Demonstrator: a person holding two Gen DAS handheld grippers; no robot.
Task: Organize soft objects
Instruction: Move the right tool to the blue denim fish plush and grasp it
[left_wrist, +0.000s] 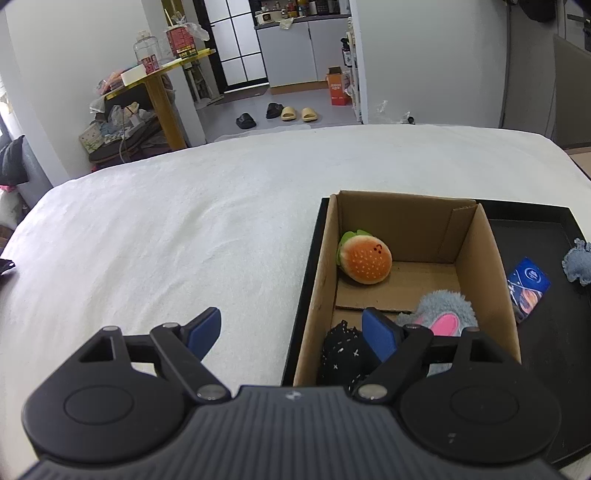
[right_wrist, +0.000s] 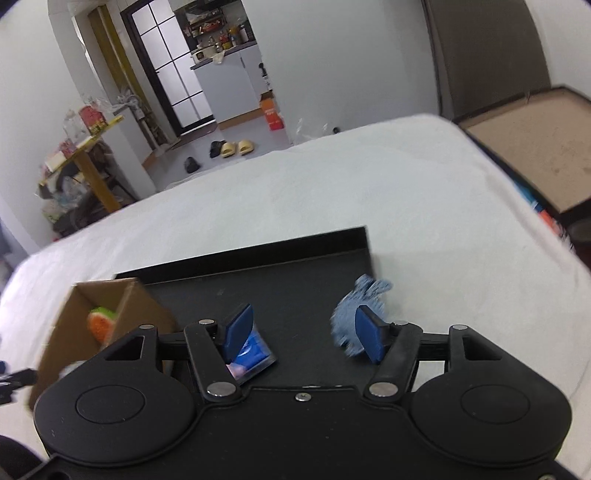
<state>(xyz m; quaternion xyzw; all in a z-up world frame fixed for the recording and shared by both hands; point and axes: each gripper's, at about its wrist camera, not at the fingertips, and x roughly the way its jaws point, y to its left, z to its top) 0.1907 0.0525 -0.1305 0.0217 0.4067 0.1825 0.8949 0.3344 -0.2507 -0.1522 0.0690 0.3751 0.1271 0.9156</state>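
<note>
Nearest, the left gripper (left_wrist: 293, 332) hangs with its blue pads spread wide and nothing between them; one pad sits over the white bedsheet (left_wrist: 166, 221), the other over the near end of the box (left_wrist: 476, 254). The right gripper (right_wrist: 302, 330) is likewise spread and empty, hovering above the black tray (right_wrist: 295, 291).

Just under the left gripper's right pad, inside the box, lies a black speckled soft thing (left_wrist: 341, 350) (I cannot make out what it is), and beside it a grey plush (left_wrist: 447, 306) with a pink ear. Further in, against the box's far left corner, sits the burger plush (left_wrist: 365, 258).

The box stands in the left part of the tray. On the bare tray floor to its right lies a blue packet (left_wrist: 528, 288), close to the box wall; in the right wrist view it shows partly behind that gripper's left pad. Beyond it, near the tray's right edge, is a blue-grey fuzzy toy (right_wrist: 360, 306), just behind the right pad, though whether they touch is unclear.

Past the bed, slippers (left_wrist: 295, 112) lie on the floor.
</note>
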